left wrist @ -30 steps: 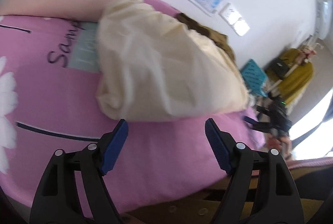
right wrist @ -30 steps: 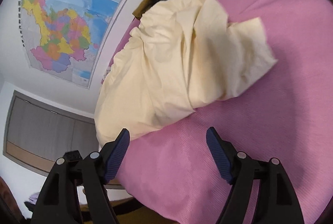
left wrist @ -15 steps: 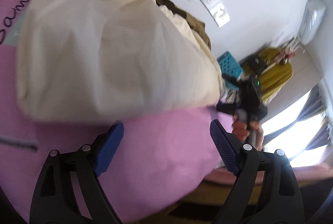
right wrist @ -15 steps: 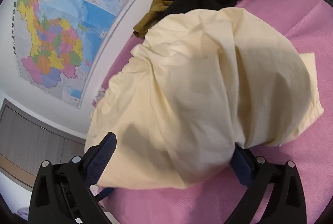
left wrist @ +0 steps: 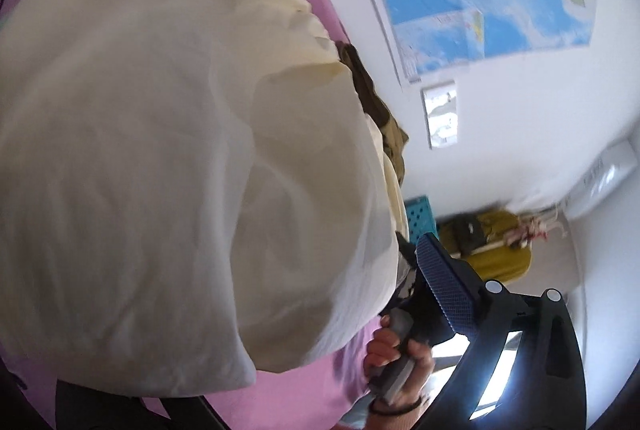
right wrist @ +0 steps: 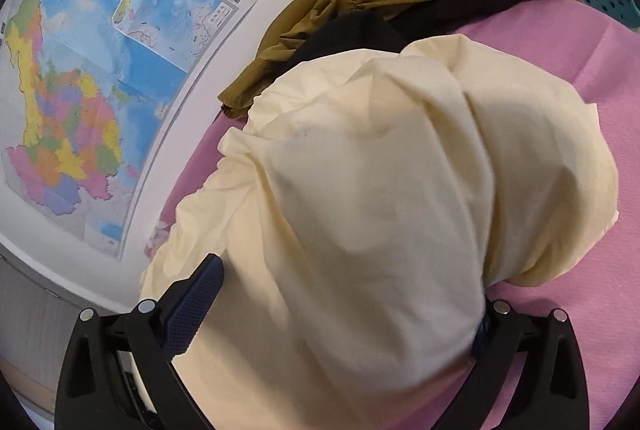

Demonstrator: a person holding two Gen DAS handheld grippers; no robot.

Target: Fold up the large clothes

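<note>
Both tongs set wide around the cream garment (right wrist: 380, 198), bunched on the pink bed cover (right wrist: 568, 362) below the wall map (right wrist: 80, 102): left tongs (left wrist: 320, 310) opening, right tongs (right wrist: 340, 310) straddling cloth, unpinched. Probably grasping for a fold; next, close on one edge.
</note>
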